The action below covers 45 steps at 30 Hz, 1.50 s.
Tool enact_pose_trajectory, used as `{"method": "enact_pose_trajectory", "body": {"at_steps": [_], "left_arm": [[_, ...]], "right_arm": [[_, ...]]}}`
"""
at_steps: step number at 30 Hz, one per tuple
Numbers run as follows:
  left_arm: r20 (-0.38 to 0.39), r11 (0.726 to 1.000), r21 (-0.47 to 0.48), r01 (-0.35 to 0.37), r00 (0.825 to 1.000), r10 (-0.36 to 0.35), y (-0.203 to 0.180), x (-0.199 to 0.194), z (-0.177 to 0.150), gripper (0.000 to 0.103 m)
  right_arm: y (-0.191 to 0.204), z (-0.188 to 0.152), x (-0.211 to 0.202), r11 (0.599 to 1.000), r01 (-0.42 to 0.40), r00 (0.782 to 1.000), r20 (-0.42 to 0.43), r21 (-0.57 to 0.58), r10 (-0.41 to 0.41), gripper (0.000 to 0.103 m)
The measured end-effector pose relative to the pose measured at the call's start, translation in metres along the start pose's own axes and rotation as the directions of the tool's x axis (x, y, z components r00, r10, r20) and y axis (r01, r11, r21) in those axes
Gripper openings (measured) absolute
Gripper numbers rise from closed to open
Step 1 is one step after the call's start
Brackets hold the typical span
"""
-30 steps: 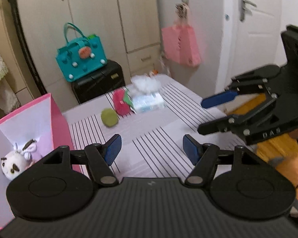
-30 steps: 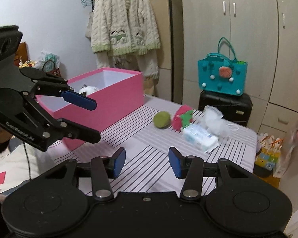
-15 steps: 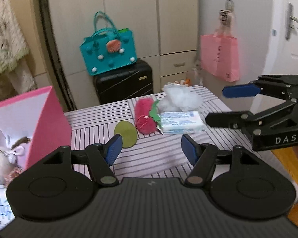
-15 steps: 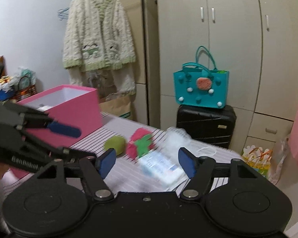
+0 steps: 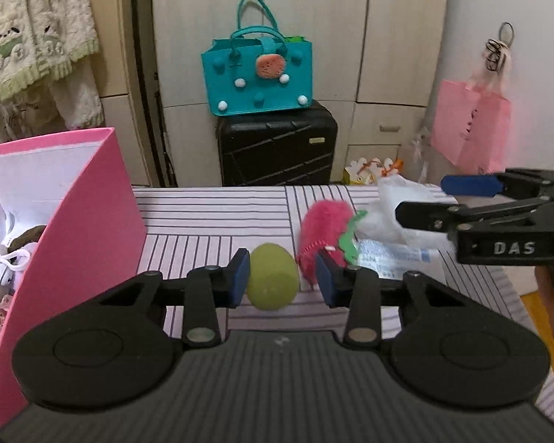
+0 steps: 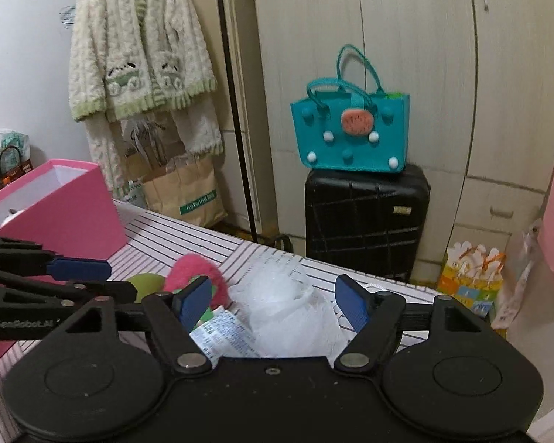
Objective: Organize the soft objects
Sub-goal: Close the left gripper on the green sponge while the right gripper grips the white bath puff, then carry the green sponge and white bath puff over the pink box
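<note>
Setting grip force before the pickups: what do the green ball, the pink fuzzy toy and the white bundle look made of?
Green ball: matte, smooth-looking, probably foam or felt; no shine.
Pink fuzzy toy: shaggy plush pile, with flat green felt-like leaves.
White bundle: thin, crinkled, translucent film, likely a plastic bag.
All look compressible, though softness is only a guess.

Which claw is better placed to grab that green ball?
The left claw: the green ball already sits between its closing pads, while the right claw hovers over the white plastic bag.
</note>
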<state>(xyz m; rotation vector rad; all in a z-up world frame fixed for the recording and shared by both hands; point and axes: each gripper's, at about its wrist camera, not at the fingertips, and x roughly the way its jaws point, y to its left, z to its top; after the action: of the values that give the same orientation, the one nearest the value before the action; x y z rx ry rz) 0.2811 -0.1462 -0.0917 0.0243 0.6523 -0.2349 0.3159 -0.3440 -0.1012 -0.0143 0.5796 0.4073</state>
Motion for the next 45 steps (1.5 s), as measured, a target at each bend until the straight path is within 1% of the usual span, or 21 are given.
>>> {"method": "enact_pose_trajectory", "body": {"at_steps": [5, 8, 11, 14, 17, 19, 21, 25, 31, 35, 40, 45], "left_arm": [[-0.019, 0.999, -0.042, -0.027, 0.999, 0.026, 0.004, 0.014, 0.0, 0.036], [-0.048, 0.999, -0.039, -0.029, 0.999, 0.027, 0.004, 0.025, -0.002, 0.036], [-0.05, 0.998, -0.05, -0.025, 0.998, 0.023, 0.005, 0.028, -0.002, 0.036], [-0.049, 0.999, -0.046, -0.029, 0.998, 0.027, 0.003, 0.03, -0.001, 0.036], [-0.061, 0.999, -0.051, -0.02, 0.998, 0.017, 0.004, 0.032, -0.002, 0.039], [-0.085, 0.998, -0.066, -0.003, 0.996, -0.003, 0.005, 0.035, -0.004, 0.04], [-0.105, 0.996, -0.087, 0.003, 0.994, -0.012, 0.007, 0.04, -0.006, 0.039], [-0.091, 0.996, -0.087, -0.005, 0.996, -0.003, 0.006, 0.041, -0.008, 0.037], [-0.089, 0.998, -0.059, -0.012, 0.996, 0.007, 0.004, 0.035, -0.009, 0.035], [-0.048, 0.999, -0.042, -0.021, 0.999, 0.019, 0.003, 0.018, -0.007, 0.035], [-0.043, 0.999, -0.026, 0.032, 0.999, -0.033, 0.004, -0.003, -0.008, 0.035], [-0.058, 0.996, 0.0, 0.091, 0.994, -0.091, 0.004, -0.024, -0.013, 0.035]], "right_arm": [[-0.006, 0.0, 0.021, 0.999, -0.014, 0.998, -0.067, 0.046, 0.017, 0.078], [-0.007, -0.002, 0.03, 0.998, -0.006, 0.995, -0.094, 0.055, 0.011, 0.078], [-0.01, -0.003, 0.037, 0.997, -0.006, 0.992, -0.124, 0.076, 0.016, 0.077], [-0.013, -0.005, 0.04, 0.995, -0.015, 0.991, -0.134, 0.101, 0.028, 0.072], [-0.014, -0.006, 0.039, 0.992, -0.021, 0.991, -0.129, 0.121, 0.037, 0.061], [-0.014, -0.007, 0.039, 0.992, -0.02, 0.991, -0.126, 0.122, 0.035, 0.051], [-0.014, -0.009, 0.038, 0.993, -0.015, 0.992, -0.124, 0.12, 0.03, 0.046], [-0.014, -0.011, 0.033, 0.993, -0.007, 0.995, -0.101, 0.119, 0.02, 0.04], [-0.012, -0.006, 0.014, 0.992, 0.016, 0.999, -0.044, 0.127, -0.01, 0.039], [-0.002, -0.001, -0.007, 0.993, 0.017, 1.0, -0.025, 0.114, -0.014, 0.039], [0.019, -0.006, -0.032, 0.995, 0.019, 1.0, -0.011, 0.102, -0.018, 0.039], [0.033, -0.015, -0.05, 0.986, 0.024, 0.999, -0.03, 0.162, -0.02, 0.039]]}}
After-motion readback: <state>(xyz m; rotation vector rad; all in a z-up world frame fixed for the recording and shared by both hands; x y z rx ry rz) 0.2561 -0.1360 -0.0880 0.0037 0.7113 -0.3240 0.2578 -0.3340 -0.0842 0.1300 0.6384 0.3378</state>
